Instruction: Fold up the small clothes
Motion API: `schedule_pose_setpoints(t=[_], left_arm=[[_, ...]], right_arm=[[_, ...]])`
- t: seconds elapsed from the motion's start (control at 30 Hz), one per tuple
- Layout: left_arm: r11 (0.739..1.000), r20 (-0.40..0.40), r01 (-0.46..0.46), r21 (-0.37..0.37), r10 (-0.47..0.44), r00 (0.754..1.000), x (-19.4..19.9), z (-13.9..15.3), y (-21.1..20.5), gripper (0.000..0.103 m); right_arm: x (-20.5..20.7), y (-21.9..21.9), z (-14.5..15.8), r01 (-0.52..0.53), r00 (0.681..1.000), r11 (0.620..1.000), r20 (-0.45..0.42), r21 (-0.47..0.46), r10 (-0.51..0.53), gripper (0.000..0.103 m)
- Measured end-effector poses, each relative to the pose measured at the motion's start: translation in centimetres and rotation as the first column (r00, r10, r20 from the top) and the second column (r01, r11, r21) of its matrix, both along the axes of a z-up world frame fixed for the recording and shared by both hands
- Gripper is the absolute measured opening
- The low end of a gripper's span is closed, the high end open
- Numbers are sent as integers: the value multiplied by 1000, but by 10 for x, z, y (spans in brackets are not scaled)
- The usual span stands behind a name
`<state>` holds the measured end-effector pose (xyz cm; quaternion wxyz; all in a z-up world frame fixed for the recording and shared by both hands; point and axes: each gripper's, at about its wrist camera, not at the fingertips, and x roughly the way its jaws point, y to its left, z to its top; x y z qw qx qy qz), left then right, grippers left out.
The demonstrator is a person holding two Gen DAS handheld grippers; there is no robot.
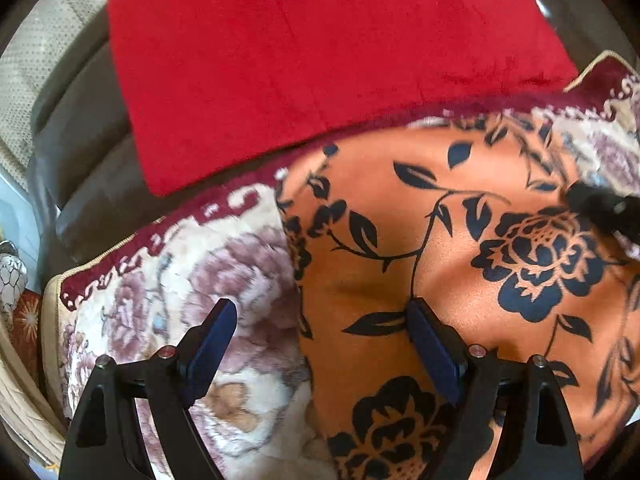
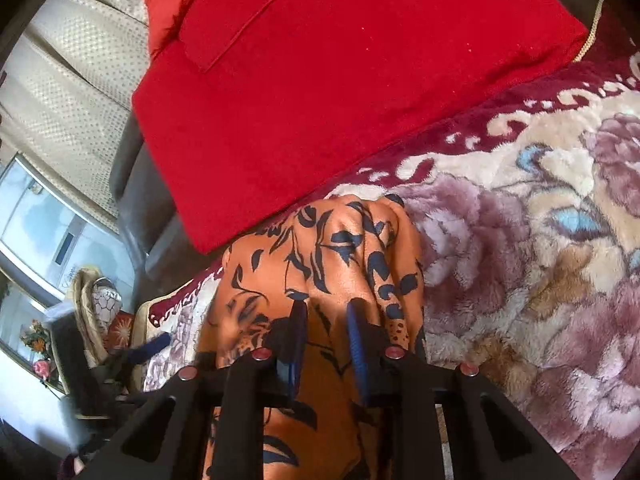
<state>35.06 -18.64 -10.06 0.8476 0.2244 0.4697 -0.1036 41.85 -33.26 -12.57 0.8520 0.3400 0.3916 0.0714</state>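
An orange garment with a black flower print (image 1: 460, 248) lies on a plush floral blanket (image 1: 224, 280). My left gripper (image 1: 320, 316) is open over the garment's left edge, with one finger over the blanket and one over the cloth. My right gripper (image 2: 326, 308) is shut on a bunched fold of the orange garment (image 2: 332, 256) and holds it just above the blanket (image 2: 540, 240). The right gripper's black tip (image 1: 600, 204) shows at the right edge of the left wrist view.
A folded red cloth (image 1: 312, 52) lies just behind the garment and also shows in the right wrist view (image 2: 340, 92). A dark sofa cushion (image 1: 80, 148) and beige curtains (image 2: 72, 92) are on the left. A vase (image 2: 106, 296) and flowers stand low at the left.
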Motion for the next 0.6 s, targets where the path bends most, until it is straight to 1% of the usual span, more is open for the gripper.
schedule_pose_setpoints(t=[0.07,0.1,0.17,0.23,0.3,0.37,0.4,0.5,0.53,0.6], left_arm=[[1000,15,-3,-4,3,1000,-4,3,1,87],[1000,20,0,-11,1,1000,-6,6,3,87],[1000,30,-4,-23,5,1000,-13,12,6,87],[999,47,-21,-44,23,999,-22,20,13,87],[998,79,-32,-58,37,996,-35,27,23,87],[998,98,-32,-62,38,994,-47,27,29,87],[998,97,-32,-60,38,995,-52,23,32,87],[998,72,-30,-56,34,997,-57,12,34,87],[997,72,-35,-64,39,997,-58,14,35,87],[996,79,-35,-81,42,996,-64,26,37,87]], right_arm=[[-3,-1,3,-7,1000,1000,7,2,7,25],[-8,-2,7,-16,1000,1000,22,10,16,26],[-19,-2,15,-41,997,999,64,21,40,26],[-32,5,25,-75,992,997,105,8,74,26],[-49,16,34,-106,986,994,124,-30,109,26],[-61,25,36,-142,982,988,119,-62,149,26],[-65,32,34,-155,982,984,97,-91,164,26],[-62,40,15,-149,988,974,-2,-173,151,25],[-62,41,12,-148,989,973,-6,-177,150,25],[-67,41,19,-127,991,977,9,-171,130,25]])
